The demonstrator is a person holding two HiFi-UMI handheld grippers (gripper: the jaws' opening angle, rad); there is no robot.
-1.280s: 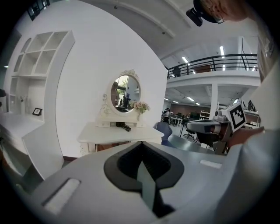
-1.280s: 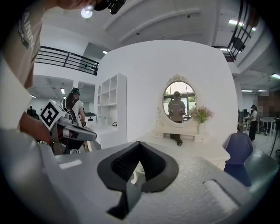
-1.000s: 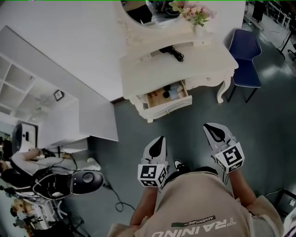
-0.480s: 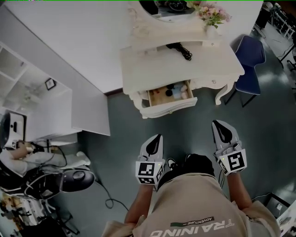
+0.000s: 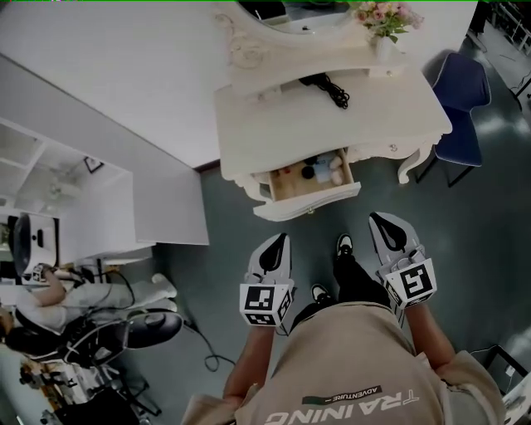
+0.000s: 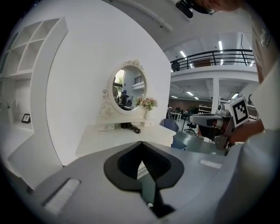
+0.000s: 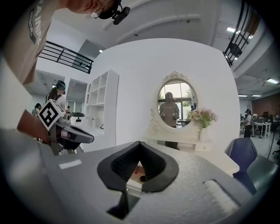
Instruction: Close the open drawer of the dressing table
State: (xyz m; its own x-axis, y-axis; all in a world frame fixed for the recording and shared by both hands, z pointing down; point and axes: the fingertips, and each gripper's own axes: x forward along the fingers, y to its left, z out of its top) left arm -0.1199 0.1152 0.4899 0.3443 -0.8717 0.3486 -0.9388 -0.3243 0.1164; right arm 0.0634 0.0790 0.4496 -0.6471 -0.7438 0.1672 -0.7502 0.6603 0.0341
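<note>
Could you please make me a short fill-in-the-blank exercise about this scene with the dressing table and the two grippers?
1. The drawer of the dressing table is ____.
2. On the table's right side in the head view stands a ____ chair.
3. The fingers of the left gripper and of the right gripper are ____ and hold nothing.
4. The pink flowers stand beside the oval ____.

Missing words: open; blue; closed; mirror.

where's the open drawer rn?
In the head view, upper centre, the open drawer juts from the front of the dressing table, ahead of the left gripper and the right gripper, touched by neither.
</note>
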